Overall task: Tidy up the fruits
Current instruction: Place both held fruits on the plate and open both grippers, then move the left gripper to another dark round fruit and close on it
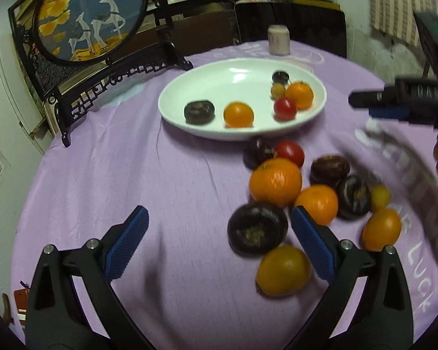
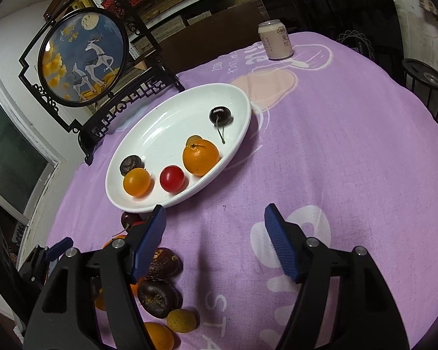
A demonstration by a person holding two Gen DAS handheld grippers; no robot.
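A purple cloth [image 2: 350, 151] covers the table, and a white plate [image 2: 149, 145] sits toward the far left of it. On the plate lie an orange [image 2: 201, 156], a red cherry tomato [image 2: 172, 179], a small yellow-orange fruit [image 2: 137, 181], a dark chestnut [image 2: 131, 164] and a dark cherry [image 2: 220, 115] with its stem. A drink can [image 2: 275, 39] stands at the far edge of the cloth, and a black-framed deer picture [image 2: 83, 55] stands to the left of the plate. More fruit lies loose on the cloth near the plate: a big orange [image 1: 275, 181], a red tomato [image 1: 289, 152], some dark round fruits such as one [image 1: 257, 228] close to the left gripper [image 1: 219, 245], and a yellow-orange fruit [image 1: 283, 270] nearest the camera. The left gripper's blue pads are wide apart and hold nothing; the dark fruit and the yellow-orange one sit just inside its right pad, maybe touching it, but the blur makes that hard to tell. It hangs low over the cloth, pointing at the plate. The right gripper [image 2: 214, 242] is wide apart too and grips nothing, above bare cloth, with the loose fruit pile beside and partly behind its left finger.
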